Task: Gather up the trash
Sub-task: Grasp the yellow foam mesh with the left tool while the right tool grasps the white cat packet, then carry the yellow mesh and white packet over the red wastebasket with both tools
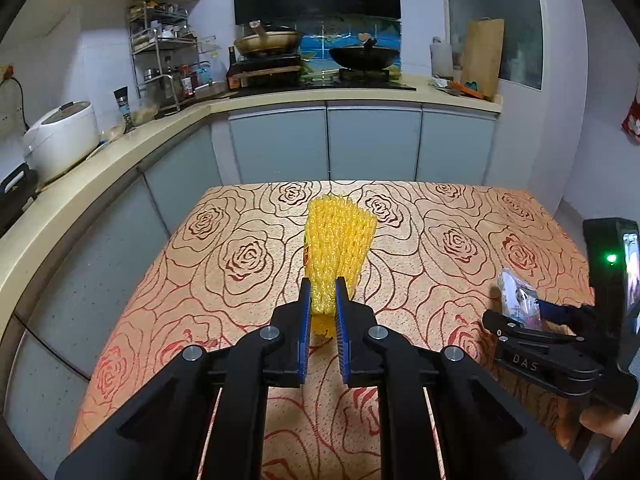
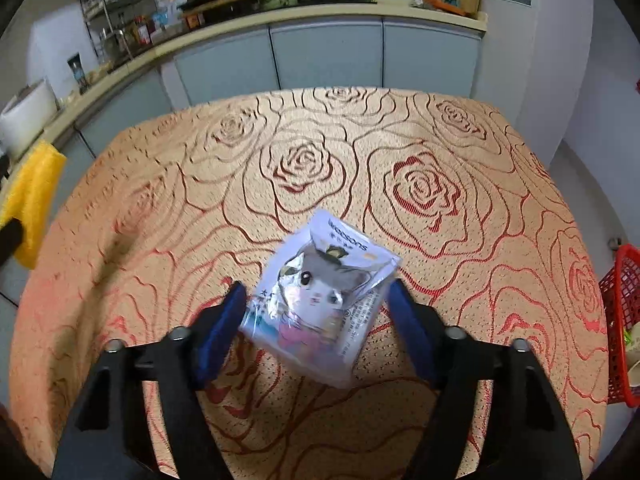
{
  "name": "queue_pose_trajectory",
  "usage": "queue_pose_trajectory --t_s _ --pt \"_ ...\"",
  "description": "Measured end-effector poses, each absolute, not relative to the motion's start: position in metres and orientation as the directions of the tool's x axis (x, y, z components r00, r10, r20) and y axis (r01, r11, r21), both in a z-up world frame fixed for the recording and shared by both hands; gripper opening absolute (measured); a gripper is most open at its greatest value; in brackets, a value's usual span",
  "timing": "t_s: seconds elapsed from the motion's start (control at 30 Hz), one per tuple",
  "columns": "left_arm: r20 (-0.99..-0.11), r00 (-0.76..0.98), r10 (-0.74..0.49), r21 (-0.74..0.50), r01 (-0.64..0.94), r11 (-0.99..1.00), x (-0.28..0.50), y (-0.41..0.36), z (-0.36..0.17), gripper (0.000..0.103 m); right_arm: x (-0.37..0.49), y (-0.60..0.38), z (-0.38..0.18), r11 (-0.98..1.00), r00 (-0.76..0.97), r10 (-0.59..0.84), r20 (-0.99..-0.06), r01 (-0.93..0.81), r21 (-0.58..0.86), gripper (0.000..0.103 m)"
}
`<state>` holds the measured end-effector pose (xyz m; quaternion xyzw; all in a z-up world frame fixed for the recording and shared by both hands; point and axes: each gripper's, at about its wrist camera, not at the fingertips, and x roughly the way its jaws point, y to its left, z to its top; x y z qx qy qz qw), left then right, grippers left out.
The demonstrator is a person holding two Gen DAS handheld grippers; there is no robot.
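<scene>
Left wrist view, left hand-held gripper (image 1: 323, 296): its 2 blue pads are clamped on the lower end of a yellow foam net sleeve (image 1: 338, 246), which stands up from the jaws toward 12 o'clock, lifted above the rose-patterned surface (image 1: 440, 224).
Left wrist view, right hand-held gripper (image 1: 524, 312): seen at 3 o'clock, with a pale wrapper between its fingers.
Right wrist view, right hand-held gripper (image 2: 316, 300): the 2 blue pads sit on either side of a clear plastic packet (image 2: 320, 300) printed with a cartoon animal. The left pad touches its edge and the right pad meets its corner, so it looks gripped, loosely at best. The packet appears raised off the surface, tilted toward 1 o'clock.
Right wrist view, sleeve: visible at 9 o'clock, blurred.
Step in hand: both pieces of trash seem picked up, so carrying to the bin is the likely stage.
Next move: it calls for swinging toward 3 o'clock and keeping the squeeze on the slippery packet.
Container: a red mesh basket (image 2: 622, 320) stands off the surface edge at 3 o'clock.
Contents: something pale and a bit of green show inside. What they are, I cannot tell.
</scene>
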<state>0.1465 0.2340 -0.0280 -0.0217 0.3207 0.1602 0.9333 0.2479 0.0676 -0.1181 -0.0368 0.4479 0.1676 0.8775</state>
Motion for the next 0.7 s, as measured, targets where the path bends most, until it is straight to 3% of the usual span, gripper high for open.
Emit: queue_pose_trajectory --t_s 0.3,0.7 --pt "-0.604 0.742 0.291 0.055 -0.325 0.944 0.138 0.234 -0.028 0.011 0.239 0.060 -0.118 0.935 0.555 0.253 -0.792 -0.351 0.053 0.038" --pt "-0.571 0.766 0.296 0.062 -0.319 0.946 0.127 0.221 -0.012 0.011 0.204 0.034 -0.082 0.928 0.627 0.286 -0.724 -0.370 0.046 0.036"
